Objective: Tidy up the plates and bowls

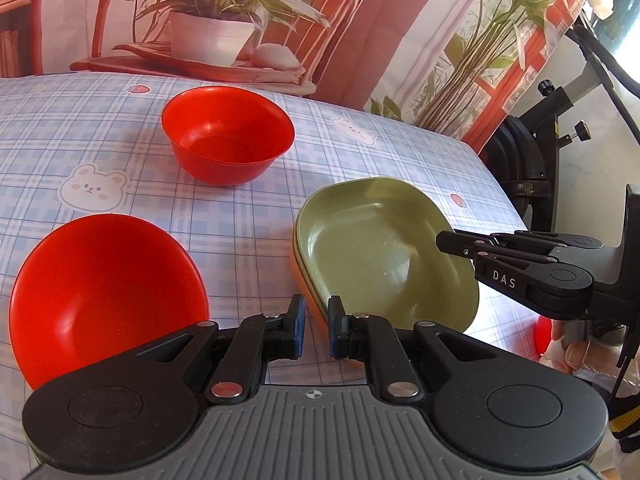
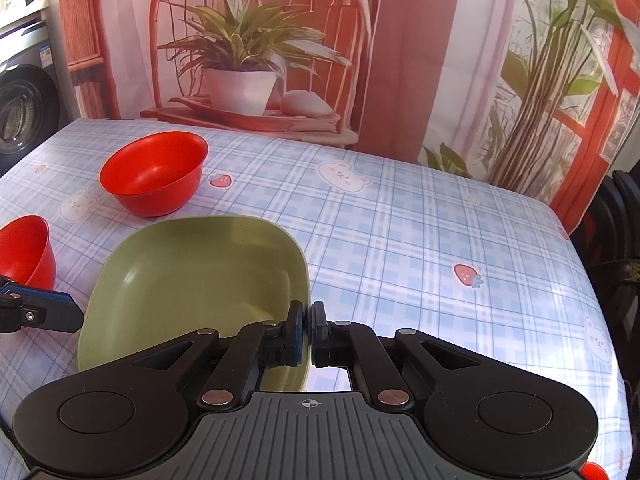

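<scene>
The right tongs pinched the rim of a green squarish plastic plate on the checked worktop. "DAS" marked them. The left tongs hung slightly parted, holding nothing.

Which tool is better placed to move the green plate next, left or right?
Right. The right tool is already shut on the green plate at its rim. The left tool is slightly open at the plate's near edge, holding nothing, beside the near red bowl.
</scene>
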The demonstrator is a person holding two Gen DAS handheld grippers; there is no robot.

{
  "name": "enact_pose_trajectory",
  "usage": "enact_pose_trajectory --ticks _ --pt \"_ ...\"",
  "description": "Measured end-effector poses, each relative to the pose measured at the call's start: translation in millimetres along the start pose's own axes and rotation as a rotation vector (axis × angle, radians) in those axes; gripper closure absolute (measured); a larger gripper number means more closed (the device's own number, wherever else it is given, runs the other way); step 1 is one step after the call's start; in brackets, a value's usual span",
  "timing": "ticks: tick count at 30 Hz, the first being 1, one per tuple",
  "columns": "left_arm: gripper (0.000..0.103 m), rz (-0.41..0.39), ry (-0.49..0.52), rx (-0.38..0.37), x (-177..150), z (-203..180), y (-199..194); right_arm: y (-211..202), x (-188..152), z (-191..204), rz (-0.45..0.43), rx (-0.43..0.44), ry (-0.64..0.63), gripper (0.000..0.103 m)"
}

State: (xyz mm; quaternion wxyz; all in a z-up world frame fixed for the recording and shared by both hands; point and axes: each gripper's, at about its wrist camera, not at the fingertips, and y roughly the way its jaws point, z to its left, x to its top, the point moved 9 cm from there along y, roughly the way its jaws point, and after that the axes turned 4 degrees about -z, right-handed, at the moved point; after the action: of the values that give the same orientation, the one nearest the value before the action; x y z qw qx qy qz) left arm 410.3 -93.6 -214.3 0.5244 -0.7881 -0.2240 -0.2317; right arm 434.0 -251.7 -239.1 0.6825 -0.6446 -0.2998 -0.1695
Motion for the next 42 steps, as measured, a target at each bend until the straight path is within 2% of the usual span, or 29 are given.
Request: enact_pose_trajectory --ticks 6,10,14,26,30,33,36,42 --pt "0.090 0.009 0.009 -0.008 -4 -2 2 0 0 2 0.012 -0.015 -0.008 0.099" --pt "0.090 -0.003 0.029 0.013 -2 1 -1 -2 0 1 0.021 -0.023 0.012 0.099" --pt "0.090 -0.029 0.026 0.021 4 5 -12 -19 4 -3 -0.033 -0.051 0.085 0.095" --pt "0.090 -0.123 0.005 0.026 18 29 -59 -78 2 7 -0.152 -0.086 0.272 0.094" --pt "0.090 -0.126 0.064 0.039 18 42 -71 -92 -11 12 -0.157 -0.101 0.319 0.094" --pt "0.090 -0.150 0.160 0.079 32 56 -86 -97 -14 16 -0.153 -0.103 0.337 0.094" --pt "0.090 -0.190 0.151 0.086 55 78 -106 -103 -12 19 -0.160 -0.112 0.336 0.094" --pt "0.090 -0.265 0.163 0.159 87 112 -141 -109 -3 25 -0.183 -0.118 0.339 0.094"
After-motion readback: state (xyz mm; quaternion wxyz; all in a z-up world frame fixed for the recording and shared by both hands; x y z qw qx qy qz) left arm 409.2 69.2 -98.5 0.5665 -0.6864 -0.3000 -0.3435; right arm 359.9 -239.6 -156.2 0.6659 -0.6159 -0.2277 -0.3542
